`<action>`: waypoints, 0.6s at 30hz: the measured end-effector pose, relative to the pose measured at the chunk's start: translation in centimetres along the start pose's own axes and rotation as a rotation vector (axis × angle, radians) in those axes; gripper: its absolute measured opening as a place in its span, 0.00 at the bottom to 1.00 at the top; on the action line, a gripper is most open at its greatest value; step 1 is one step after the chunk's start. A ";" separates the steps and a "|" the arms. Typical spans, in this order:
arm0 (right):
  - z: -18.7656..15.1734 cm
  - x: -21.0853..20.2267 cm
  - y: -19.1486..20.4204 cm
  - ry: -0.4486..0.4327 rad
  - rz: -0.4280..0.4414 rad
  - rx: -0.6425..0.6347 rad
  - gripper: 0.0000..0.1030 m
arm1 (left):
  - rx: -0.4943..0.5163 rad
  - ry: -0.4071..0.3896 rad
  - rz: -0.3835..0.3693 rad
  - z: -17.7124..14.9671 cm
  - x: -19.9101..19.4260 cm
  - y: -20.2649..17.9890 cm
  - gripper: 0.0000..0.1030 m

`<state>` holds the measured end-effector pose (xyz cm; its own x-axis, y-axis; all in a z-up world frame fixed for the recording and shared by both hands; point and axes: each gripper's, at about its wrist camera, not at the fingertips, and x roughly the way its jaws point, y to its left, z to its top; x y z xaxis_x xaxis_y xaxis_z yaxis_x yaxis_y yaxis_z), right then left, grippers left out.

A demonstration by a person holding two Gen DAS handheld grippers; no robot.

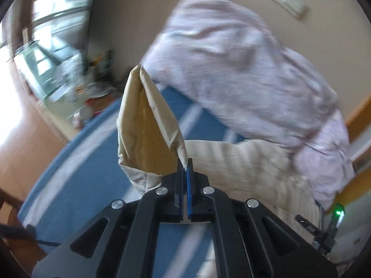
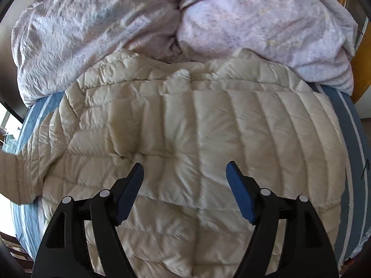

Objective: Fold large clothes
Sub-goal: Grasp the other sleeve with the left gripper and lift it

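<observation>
A cream quilted down jacket (image 2: 190,125) lies spread on a blue bed sheet with white stripes (image 2: 34,111). My left gripper (image 1: 185,165) is shut on the jacket's sleeve (image 1: 148,127) and holds it lifted above the bed, its tan lining showing. The jacket body lies to the right in the left wrist view (image 1: 255,169). My right gripper (image 2: 184,169) is open and empty, hovering over the middle of the jacket's body.
A crumpled lilac duvet (image 2: 139,16) is piled at the far side of the bed, touching the jacket's top edge; it also shows in the left wrist view (image 1: 243,58). A window and cluttered furniture (image 1: 58,64) stand to the left. A wooden frame (image 2: 357,85) is at right.
</observation>
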<state>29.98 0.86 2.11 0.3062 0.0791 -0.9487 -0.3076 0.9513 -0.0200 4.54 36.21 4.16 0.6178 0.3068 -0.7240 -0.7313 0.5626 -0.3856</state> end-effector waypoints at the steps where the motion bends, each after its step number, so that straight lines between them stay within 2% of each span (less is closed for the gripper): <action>1: 0.0 -0.1 -0.7 0.005 -0.003 0.005 0.73 | 0.033 0.004 -0.021 0.0 0.4 -2.1 0.02; 7: -1.3 -0.6 -4.8 0.023 -0.019 0.047 0.73 | 0.179 0.066 -0.128 -2.4 3.1 -12.2 0.02; 13: -3.4 -1.7 -9.5 0.027 -0.043 0.110 0.73 | 0.331 0.153 -0.230 -6.9 6.3 -22.3 0.02; 18: -4.9 -2.7 -13.5 0.025 -0.048 0.184 0.73 | 0.411 0.215 -0.291 -10.6 8.7 -28.7 0.02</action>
<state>28.91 -13.63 3.44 0.2931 0.0268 -0.9557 -0.1228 0.9924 -0.0099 27.80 14.58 2.85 0.6733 -0.0459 -0.7380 -0.3393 0.8676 -0.3635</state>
